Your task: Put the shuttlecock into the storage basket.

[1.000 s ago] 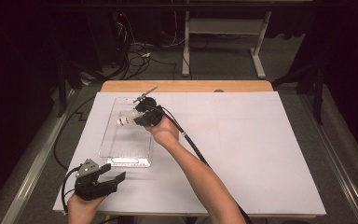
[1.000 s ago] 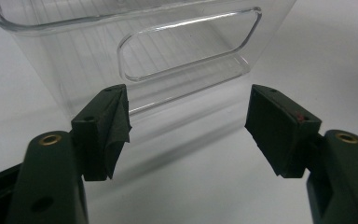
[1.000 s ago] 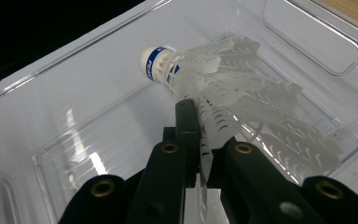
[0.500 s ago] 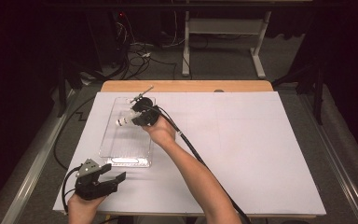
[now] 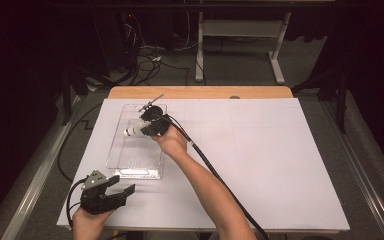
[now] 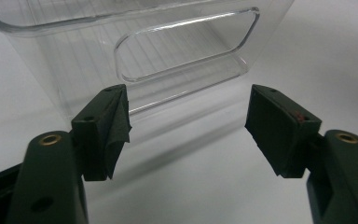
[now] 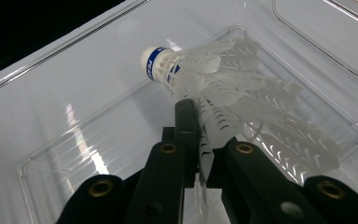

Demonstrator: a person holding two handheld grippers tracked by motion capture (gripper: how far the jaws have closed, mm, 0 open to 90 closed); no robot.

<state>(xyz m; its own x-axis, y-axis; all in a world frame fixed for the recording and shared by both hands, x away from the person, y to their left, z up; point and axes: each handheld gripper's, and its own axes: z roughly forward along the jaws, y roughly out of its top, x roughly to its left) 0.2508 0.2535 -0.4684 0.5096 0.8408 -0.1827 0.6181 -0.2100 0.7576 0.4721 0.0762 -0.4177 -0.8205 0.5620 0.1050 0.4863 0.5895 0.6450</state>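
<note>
Just one shuttlecock (image 7: 223, 88) — one clear bin (image 5: 122, 150).

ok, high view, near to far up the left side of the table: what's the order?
left gripper, open → clear plastic bin → shuttlecock, pinched by its feathers in the right gripper above the bin → bare wooden table edge.

1. Looks like a lab or test room: dark all around, with only the bench (image 5: 260, 165) lit, under a plain white sheet.
2. Loose cables (image 5: 147, 60) tangled on the grey floor behind.
3. Bare metal desk frame (image 5: 240, 35) at the back.
</note>
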